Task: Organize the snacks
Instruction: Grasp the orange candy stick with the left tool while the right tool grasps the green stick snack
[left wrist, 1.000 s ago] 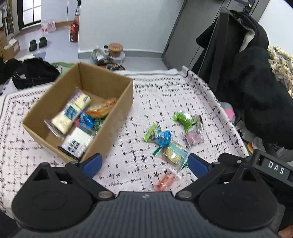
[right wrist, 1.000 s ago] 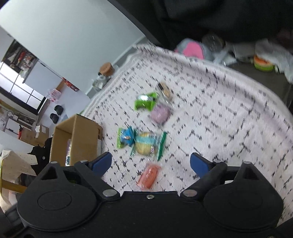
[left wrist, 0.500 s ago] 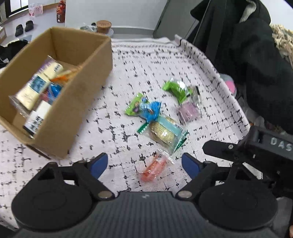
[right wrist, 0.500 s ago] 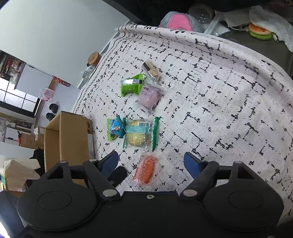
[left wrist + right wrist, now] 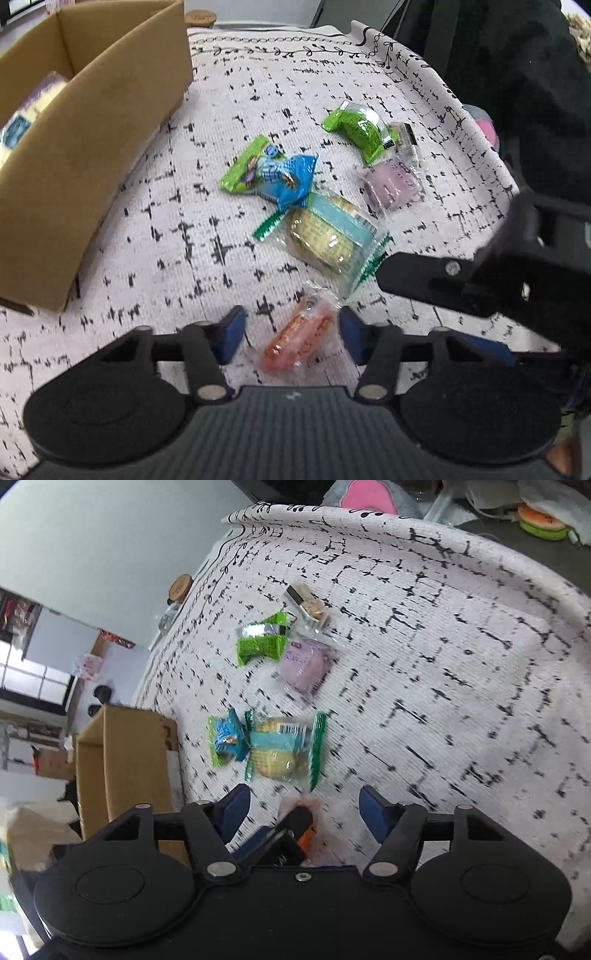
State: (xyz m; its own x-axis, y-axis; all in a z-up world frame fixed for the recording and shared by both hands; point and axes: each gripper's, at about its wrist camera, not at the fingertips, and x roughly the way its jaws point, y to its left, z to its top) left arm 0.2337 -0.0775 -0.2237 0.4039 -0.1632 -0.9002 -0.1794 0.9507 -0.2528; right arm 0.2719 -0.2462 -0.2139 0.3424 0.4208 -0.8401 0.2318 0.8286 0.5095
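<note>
Your left claw (image 5: 291, 332) straddles the orange snack packet (image 5: 299, 341), which lies on the patterned surface (image 5: 166, 229) nearest you, just below the yellow biscuit pack (image 5: 325, 236). Its jaws are closing, but the blue pads (image 5: 231, 332) stand clear of the wrapper on both sides, so nothing is gripped yet. The crinkly film could slide or fold out as the pads meet, leaving you pinching only a corner. Your right claw (image 5: 304, 808) is also closing with nothing between its pads, and it points at the same spot: in its view the left claw's finger sits over the orange packet. The two tools could collide. The cardboard box (image 5: 85, 147) waits at the left.
</note>
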